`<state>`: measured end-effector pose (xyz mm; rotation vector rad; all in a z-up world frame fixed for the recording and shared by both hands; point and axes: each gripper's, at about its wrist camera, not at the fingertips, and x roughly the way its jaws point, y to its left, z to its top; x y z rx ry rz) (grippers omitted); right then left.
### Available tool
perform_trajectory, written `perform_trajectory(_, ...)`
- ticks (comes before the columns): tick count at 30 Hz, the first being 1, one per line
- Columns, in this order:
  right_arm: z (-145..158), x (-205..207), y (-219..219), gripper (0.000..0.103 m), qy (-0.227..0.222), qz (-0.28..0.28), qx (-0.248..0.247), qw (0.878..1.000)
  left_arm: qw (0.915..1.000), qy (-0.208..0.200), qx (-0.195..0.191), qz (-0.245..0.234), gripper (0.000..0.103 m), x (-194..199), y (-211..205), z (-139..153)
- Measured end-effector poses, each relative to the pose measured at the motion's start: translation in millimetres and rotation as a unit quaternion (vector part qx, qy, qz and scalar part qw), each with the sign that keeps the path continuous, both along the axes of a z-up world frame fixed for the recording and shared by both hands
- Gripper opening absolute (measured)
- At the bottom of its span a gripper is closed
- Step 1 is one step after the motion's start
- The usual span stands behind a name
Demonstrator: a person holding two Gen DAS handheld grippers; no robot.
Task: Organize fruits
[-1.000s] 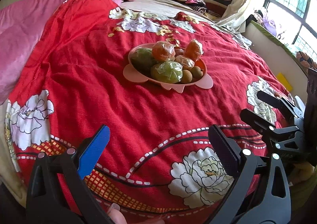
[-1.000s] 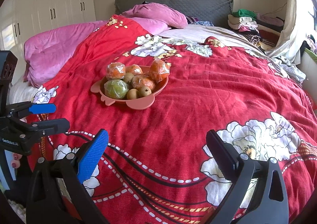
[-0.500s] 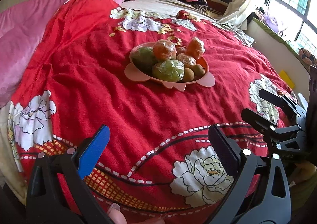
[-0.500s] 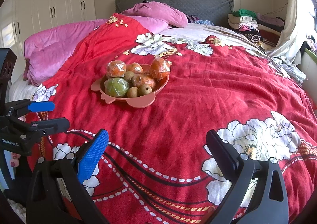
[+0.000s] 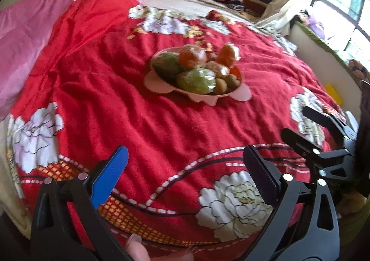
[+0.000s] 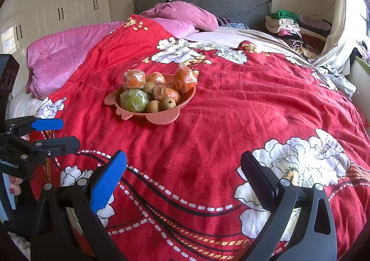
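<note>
Both claws, left [image 5: 185, 164] and right [image 6: 183, 168], are held wide open, empty. Fruit bowl [image 6: 161, 117] is seen well ahead, left of right claw. Wrapped oranges [image 6: 185, 78] judged light, slippery; gripped across the middle.

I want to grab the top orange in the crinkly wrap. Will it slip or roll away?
Probably a bit slippery: the orange sits in shiny loose wrap that may slide on the fruit. It is round and perched at the bowl rim, so a nudge could roll it onto the blanket. The soft bed may let the bowl tip.
</note>
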<state>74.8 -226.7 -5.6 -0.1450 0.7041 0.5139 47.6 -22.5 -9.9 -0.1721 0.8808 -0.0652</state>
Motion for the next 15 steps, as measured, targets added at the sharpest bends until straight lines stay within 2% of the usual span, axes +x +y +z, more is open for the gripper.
perform_trajectory(7,-4,4,-6,0.098,0.003,-0.008,0.001,1.0,0.999,-0.04,-0.015,0.016,0.093,-1,11,12)
perform_trajectory(8,-4,5,-7,0.099,0.003,-0.01,0.0,1.0,0.999,-0.04,-0.009,0.019,0.093,1,12,13)
perform_trajectory(10,-1,12,-13,0.098,0.0,-0.024,0.001,1.0,0.9978,-0.041,0.038,0.035,0.093,9,18,12)
perform_trajectory(12,6,28,-28,0.098,-0.011,-0.051,-0.004,0.999,0.9978,-0.033,0.044,0.038,0.093,27,38,9)
perform_trajectory(15,11,67,-62,0.099,-0.016,-0.125,-0.031,0.991,0.9959,-0.017,0.06,0.066,0.093,64,79,4)
